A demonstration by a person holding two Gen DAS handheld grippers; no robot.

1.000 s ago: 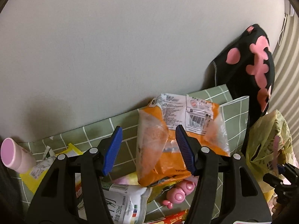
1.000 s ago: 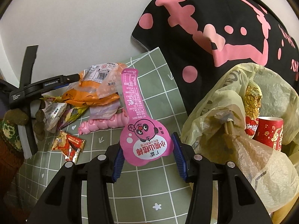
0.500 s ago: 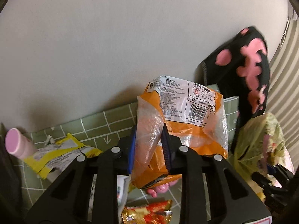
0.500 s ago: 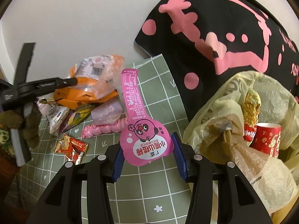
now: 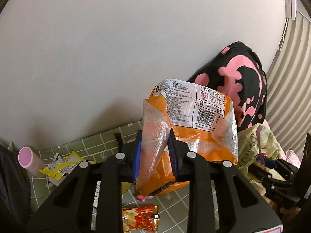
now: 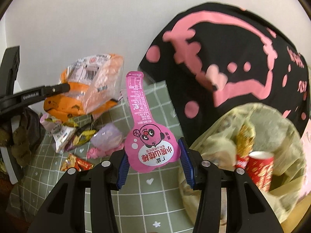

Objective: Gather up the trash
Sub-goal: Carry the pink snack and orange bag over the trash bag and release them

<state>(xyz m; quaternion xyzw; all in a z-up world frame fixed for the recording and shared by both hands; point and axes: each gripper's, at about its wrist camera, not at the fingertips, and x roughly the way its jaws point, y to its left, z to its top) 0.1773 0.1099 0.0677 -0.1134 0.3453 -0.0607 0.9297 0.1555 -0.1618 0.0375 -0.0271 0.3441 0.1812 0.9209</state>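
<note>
Your left gripper point(image 5: 154, 153) is clamped on the clear flap of the orange snack bag point(image 5: 196, 120), pads pressing it from both sides, bag hanging clear of the tablecloth point(image 5: 93, 141); your right gripper point(image 6: 152, 163) has its jaws fairly wide, pinching the round end of the pink wrapper point(image 6: 147, 136), which sticks up w/ its narrow tail pointing away from you; below is a green grid cloth w/ hearts; nearest on it a red foil packet point(image 6: 77, 163), then a pink toy point(image 6: 99, 152), a pile of small wrappers point(image 6: 64, 134); to the right, just beside the right gripper, the open yellowish trash bag point(image 6: 229, 145) w/ a red cup point(image 6: 261, 167) inside; behind it a black-and-pink cloth point(image 6: 243, 58) against the plain wall point(image 5: 116, 48); far left a pink bottle point(image 5: 29, 161), yellow packet point(image 5: 64, 167).
</note>
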